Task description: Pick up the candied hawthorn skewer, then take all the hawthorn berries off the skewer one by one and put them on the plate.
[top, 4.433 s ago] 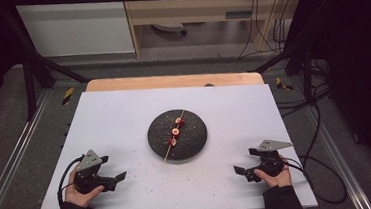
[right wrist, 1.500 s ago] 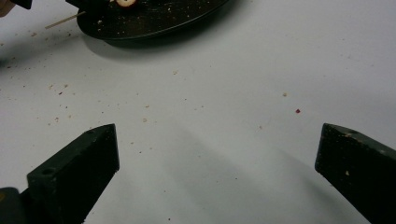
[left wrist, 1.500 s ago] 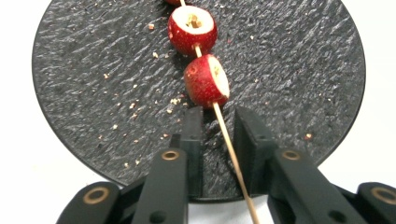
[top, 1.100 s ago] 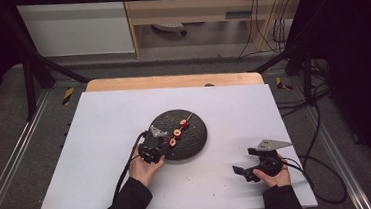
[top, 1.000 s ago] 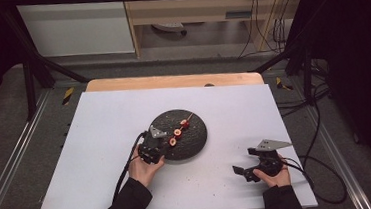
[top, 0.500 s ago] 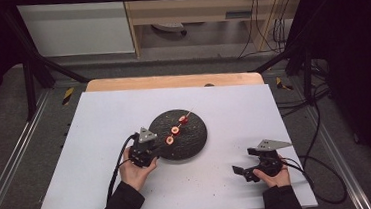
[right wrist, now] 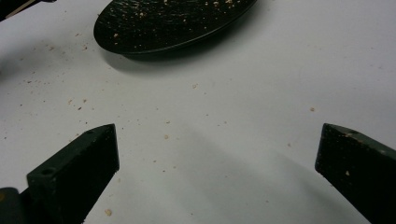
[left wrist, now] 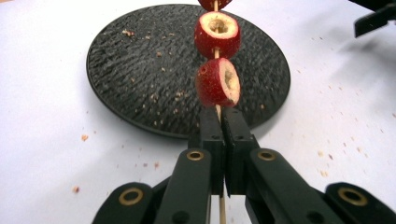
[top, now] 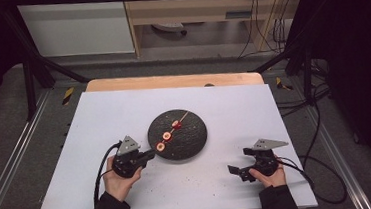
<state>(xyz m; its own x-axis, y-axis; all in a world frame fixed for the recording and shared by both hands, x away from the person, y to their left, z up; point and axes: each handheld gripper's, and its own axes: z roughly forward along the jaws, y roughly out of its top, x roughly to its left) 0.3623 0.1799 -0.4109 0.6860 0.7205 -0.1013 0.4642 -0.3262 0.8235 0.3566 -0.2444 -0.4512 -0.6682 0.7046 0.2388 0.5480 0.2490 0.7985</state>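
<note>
Skewer (left wrist: 216, 51) pinched at its bare lower end by the left gripper (left wrist: 220, 122), jaws pressed tight together on the thin wooden stick just below the nearest fruit piece. Held out over the near-left edge of the dark round plate (left wrist: 140, 70), stick running away from the gripper up across the plate, clearer from the high view (top: 171, 129). Three red hollowed fruit pieces (left wrist: 217, 83) threaded on it, look like cored hawthorn or something similar, open cavities facing up. Right gripper (top: 240, 170) resting on the white table (top: 274, 107) well apart from the plate, jaws spread wide with nothing between them. Handling-wise, pretty light overall, but front-heavy, since all the fruit sits beyond the pinch point, so probably wants to droop or swivel in the grip. Stick looks stiff but thin and round, so likely to roll between flat pads and could snap if levered hard. Fruit looks soft-ish and crumbly, judging by the crumbs (right wrist: 164, 136) scattered over the plate and table, so squeezing it directly seems like a bad idea, easy to crush or split off the stick. Best hold seems to be bare wood, close up against the first fruit piece to cut the leverage, or the free tip at the far end with the other gripper for a two-point hold.
</note>
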